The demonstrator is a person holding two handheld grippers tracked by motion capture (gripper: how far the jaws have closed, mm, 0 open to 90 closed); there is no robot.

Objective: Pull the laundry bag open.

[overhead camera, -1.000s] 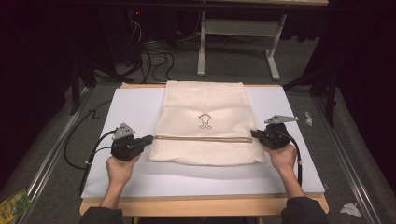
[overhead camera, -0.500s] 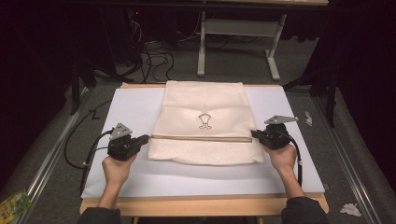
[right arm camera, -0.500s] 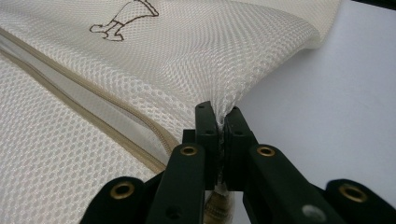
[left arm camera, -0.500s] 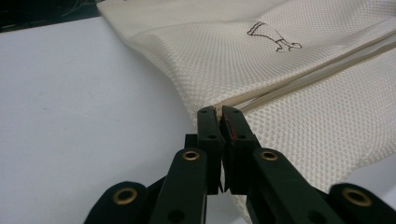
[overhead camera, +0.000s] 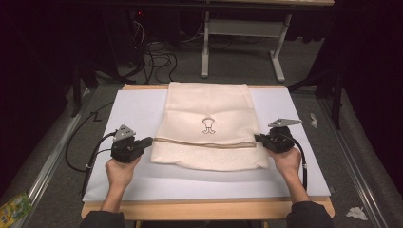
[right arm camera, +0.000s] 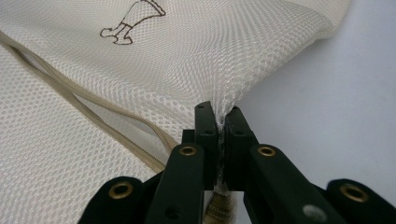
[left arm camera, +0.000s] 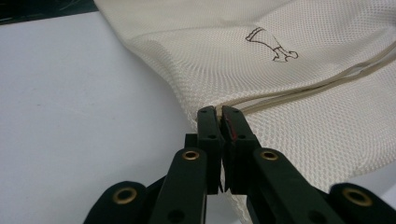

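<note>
A cream mesh bag [overhead camera: 208,126] is laid flat on the white sheet [overhead camera: 133,111] covering the tabletop [overhead camera: 209,209], its printed emblem [overhead camera: 208,125] facing up and a beige zipper band [overhead camera: 204,142] running across it. The left gripper [overhead camera: 142,141] is closed on the bag's left edge at the zipper, and the right gripper [overhead camera: 259,138] is clamped on the mesh of the right edge. The fabric is judged light, soft and limp, likely to sag between 2 holds; the stiffer zipper ends are judged the surest places for the fingers [right arm camera: 205,122].
</note>
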